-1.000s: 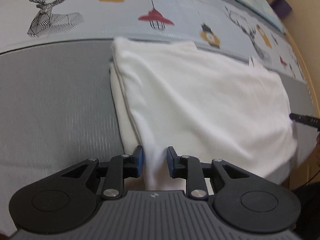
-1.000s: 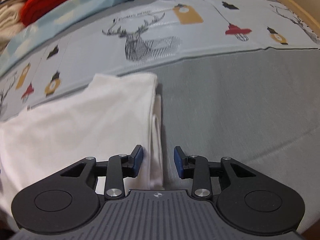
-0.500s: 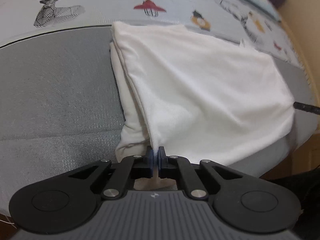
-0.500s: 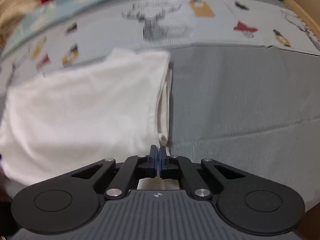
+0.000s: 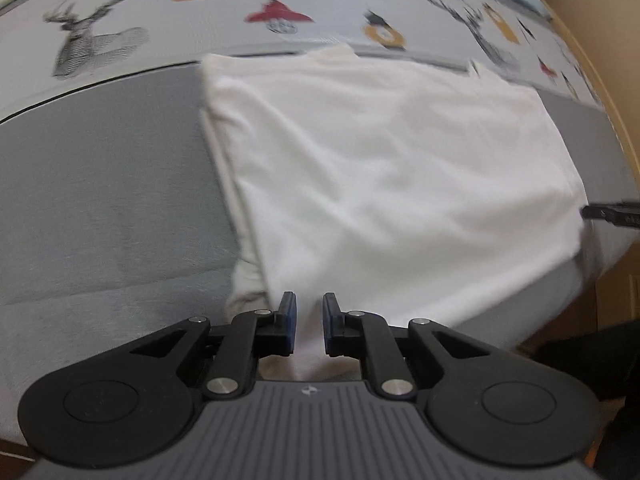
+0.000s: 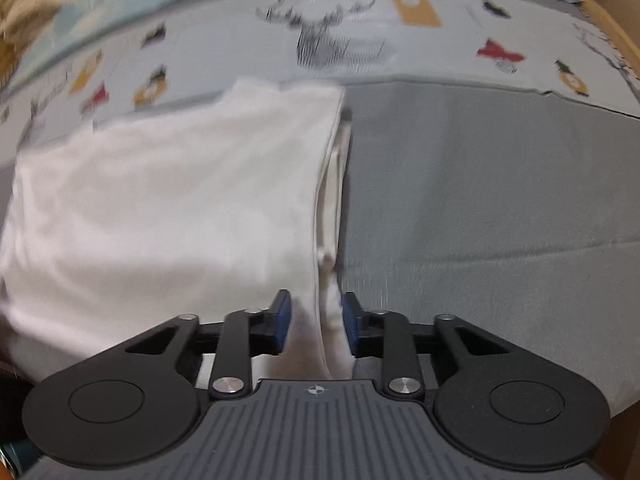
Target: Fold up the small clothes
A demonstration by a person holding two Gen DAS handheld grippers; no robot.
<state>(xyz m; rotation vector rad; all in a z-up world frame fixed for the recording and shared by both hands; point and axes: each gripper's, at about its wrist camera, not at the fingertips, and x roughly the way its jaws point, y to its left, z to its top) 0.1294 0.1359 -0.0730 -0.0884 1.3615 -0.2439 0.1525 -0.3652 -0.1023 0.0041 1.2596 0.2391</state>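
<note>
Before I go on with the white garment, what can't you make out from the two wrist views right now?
- Near hem of the white garment: left wrist view, hidden by the left hand-held gripper.
- Whether the right hand-held gripper pinches cloth: jaws just opened, motion blur.
- Garment's underside layers: covered by the top fold.

A: What is the shirt (image 5: 392, 184) made of?
B: Soft white knit cloth, matt, layered at its edges. The grey sheet (image 5: 100, 208) is a coarser matt weave.
A: And the left gripper (image 5: 308, 322)?
B: Matt black plastic, shiny metal rivets, blue rubbery pads (image 5: 289, 312). The right gripper (image 6: 314, 322) looks the same.
</note>
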